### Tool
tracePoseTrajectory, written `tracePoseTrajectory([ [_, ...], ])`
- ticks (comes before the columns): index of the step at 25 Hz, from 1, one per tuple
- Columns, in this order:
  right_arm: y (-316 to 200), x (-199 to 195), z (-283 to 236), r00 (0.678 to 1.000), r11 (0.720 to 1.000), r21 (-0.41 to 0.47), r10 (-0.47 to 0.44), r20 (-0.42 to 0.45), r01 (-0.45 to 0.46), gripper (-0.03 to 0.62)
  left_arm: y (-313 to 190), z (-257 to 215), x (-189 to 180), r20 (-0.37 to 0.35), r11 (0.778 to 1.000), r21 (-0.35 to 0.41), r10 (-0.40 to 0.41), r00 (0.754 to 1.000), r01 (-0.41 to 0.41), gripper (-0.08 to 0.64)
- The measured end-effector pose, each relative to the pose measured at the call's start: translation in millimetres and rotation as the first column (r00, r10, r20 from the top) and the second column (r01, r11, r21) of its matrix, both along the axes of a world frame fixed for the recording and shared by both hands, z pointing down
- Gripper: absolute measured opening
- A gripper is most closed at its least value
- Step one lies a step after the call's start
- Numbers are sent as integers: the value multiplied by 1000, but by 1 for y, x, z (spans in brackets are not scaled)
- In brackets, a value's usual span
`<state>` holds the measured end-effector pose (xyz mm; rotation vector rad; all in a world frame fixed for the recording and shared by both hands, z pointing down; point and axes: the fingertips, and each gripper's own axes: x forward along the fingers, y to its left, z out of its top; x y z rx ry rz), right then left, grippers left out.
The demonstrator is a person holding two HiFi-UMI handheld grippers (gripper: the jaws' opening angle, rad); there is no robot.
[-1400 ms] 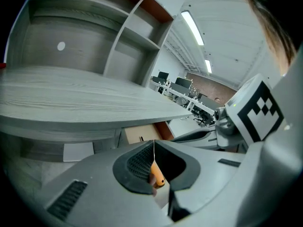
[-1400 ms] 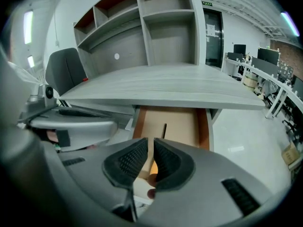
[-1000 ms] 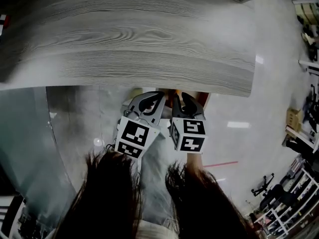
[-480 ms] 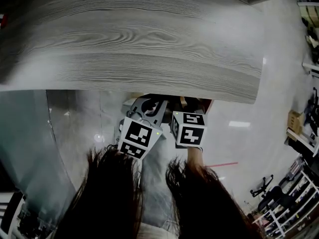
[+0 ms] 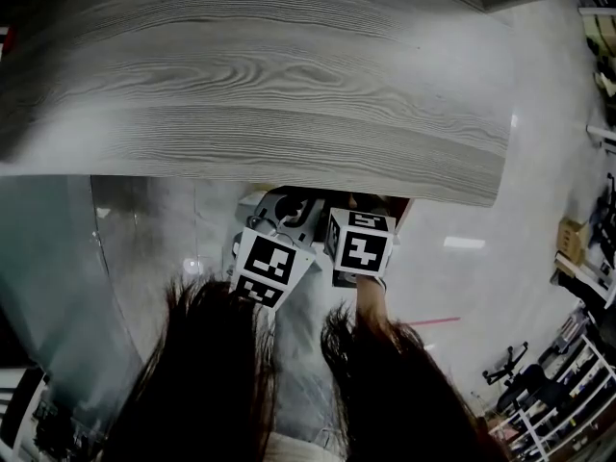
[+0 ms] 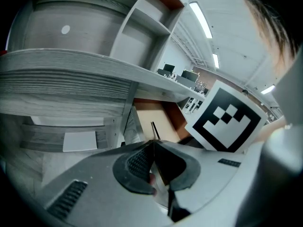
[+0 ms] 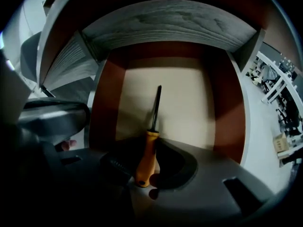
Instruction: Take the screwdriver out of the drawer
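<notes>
We are pinching the screwdriver (image 7: 147, 150) handle in the right gripper (image 7: 144, 168), needing a level lift clear of the drawer (image 7: 102, 112) walls.

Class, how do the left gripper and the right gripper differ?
The left gripper is shut empty; the right gripper clamps the screwdriver by its orange handle. The right gripper faces straight into the drawer; the left gripper sees it obliquely. Both reach under the tabletop.
</notes>
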<state>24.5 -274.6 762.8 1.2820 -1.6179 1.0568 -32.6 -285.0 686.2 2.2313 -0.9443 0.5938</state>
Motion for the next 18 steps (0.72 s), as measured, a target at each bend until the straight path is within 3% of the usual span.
tracePoseTrajectory([
  [18,-3,6,-22,995,999,-6,34,92,-33,91,1,-7,6,21,998,20,-60,998,59,17],
])
